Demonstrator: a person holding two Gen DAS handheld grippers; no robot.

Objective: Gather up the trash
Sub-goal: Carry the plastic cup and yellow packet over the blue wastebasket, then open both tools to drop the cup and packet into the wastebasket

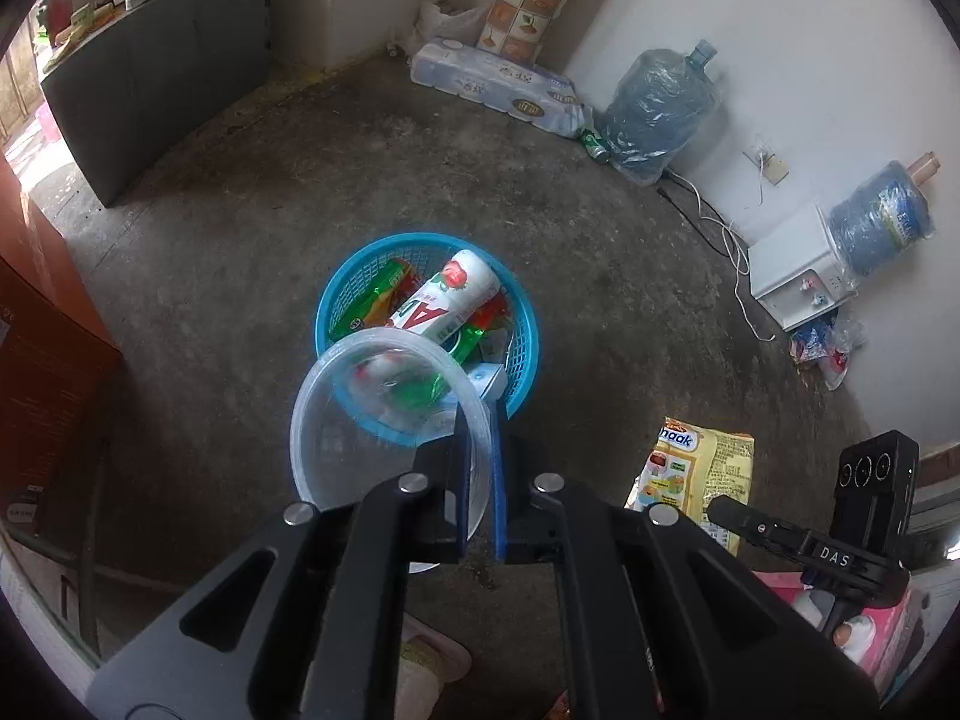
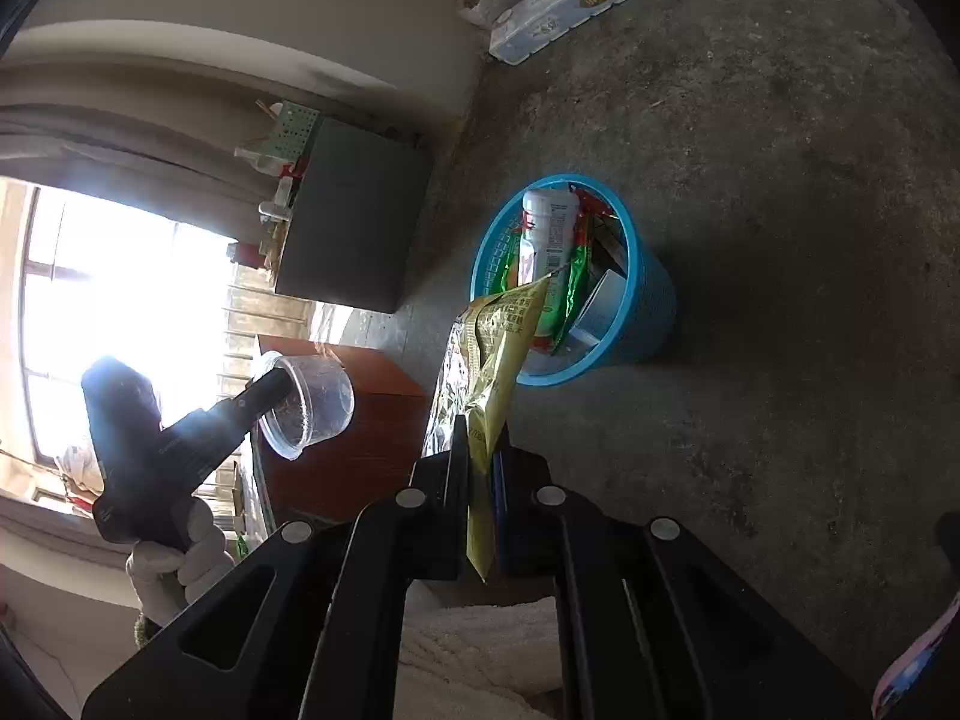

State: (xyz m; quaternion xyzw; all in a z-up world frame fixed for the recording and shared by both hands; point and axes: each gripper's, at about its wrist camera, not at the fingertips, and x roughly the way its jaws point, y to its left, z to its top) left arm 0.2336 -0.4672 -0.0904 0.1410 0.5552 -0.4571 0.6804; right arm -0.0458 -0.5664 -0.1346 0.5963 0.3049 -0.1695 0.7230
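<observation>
Boxes point(image 1: 54, 324) of brown card stand at the far left of the left wrist view, and a grey cabinet point(image 1: 150, 90) with small things on top sits behind them. Next comes the left gripper point(image 1: 480, 420), closed tight on the rim of a clear plastic bowl point(image 1: 372, 414). The bowl is tipped on its side, held up in the air, and it hangs partly over the near edge of the blue basket point(image 1: 522, 324). The basket stands on the grey floor point(image 1: 240, 228). Inside it lie a white bottle point(image 1: 444, 300) with red letters, some green and red wrappers point(image 1: 384, 294) and a small white box point(image 1: 489, 378).

Farther right, a yellow snack bag point(image 1: 702, 474) hangs near the basket, pinched by the right gripper point(image 1: 729, 513). In the right wrist view the right gripper point(image 2: 480, 438) is shut on the lower end of this snack bag point(image 2: 504, 348). The top corner of the bag reaches in front of the blue basket point(image 2: 648, 300) rim.

By the back wall lie a long pack of paper rolls point(image 1: 498, 84), a green can point(image 1: 594, 144) and a big blue water jug point(image 1: 660, 108). At the far right, a second jug point(image 1: 882, 222) sits on a white water machine point(image 1: 792, 270).
</observation>
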